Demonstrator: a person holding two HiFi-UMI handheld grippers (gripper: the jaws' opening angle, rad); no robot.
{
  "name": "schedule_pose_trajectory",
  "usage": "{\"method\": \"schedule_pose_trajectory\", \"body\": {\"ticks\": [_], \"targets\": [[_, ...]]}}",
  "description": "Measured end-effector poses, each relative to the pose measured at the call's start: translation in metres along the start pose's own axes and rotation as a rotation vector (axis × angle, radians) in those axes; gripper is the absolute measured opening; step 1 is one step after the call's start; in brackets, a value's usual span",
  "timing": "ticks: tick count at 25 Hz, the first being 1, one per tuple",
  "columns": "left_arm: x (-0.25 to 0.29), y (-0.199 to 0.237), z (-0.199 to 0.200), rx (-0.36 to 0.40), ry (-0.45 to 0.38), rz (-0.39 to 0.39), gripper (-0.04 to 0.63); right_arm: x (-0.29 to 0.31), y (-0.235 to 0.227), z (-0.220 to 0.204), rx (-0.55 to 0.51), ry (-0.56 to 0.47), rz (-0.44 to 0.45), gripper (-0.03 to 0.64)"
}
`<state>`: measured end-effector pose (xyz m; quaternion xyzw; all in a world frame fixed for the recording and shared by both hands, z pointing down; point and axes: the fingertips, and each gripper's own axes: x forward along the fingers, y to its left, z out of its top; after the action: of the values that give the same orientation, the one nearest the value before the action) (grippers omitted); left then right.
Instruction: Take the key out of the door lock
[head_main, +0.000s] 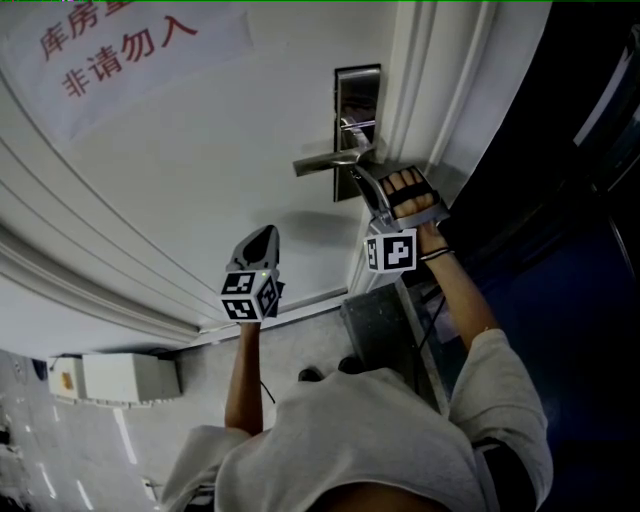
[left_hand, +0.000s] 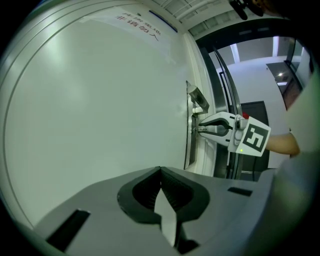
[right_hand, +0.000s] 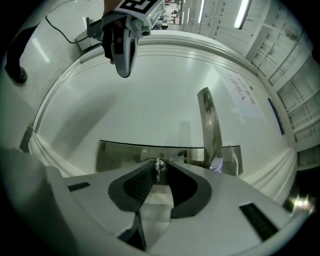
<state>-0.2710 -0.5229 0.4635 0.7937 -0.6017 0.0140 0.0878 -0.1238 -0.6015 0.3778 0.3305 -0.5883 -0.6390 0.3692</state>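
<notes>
A small silver key (right_hand: 159, 167) sticks out of the steel lock plate (right_hand: 120, 155) on the white door, just below the lever handle (right_hand: 210, 125). My right gripper (right_hand: 159, 172) is up against the plate, its two dark pads closed in on either side of the key. In the head view the right gripper (head_main: 365, 180) sits under the handle (head_main: 325, 162) and hides the key. Seen from the left gripper view, the right gripper's fingertips (left_hand: 200, 131) meet at the lock. My left gripper (head_main: 262, 235) hangs shut and empty, away from the door to the left.
A paper sign with red characters (head_main: 120, 50) is stuck on the door's upper left. The white door frame (head_main: 440, 90) runs just right of the lock. A white box (head_main: 115, 378) lies on the floor at lower left, a dark grey panel (head_main: 385, 325) by the feet.
</notes>
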Motion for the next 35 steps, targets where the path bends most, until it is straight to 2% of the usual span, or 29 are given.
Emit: {"method": "schedule_pose_trajectory", "body": {"ticks": [9,35], "targets": [[0.003,0.001,-0.003,-0.005,0.005,-0.002,0.018,0.007,0.003,-0.001,-0.035,0.018,-0.013,0.034],[-0.008,-0.005,-0.005,-0.006,0.010,0.001,0.018,0.006,0.003,0.000,0.010,0.039,0.003,0.029]]}}
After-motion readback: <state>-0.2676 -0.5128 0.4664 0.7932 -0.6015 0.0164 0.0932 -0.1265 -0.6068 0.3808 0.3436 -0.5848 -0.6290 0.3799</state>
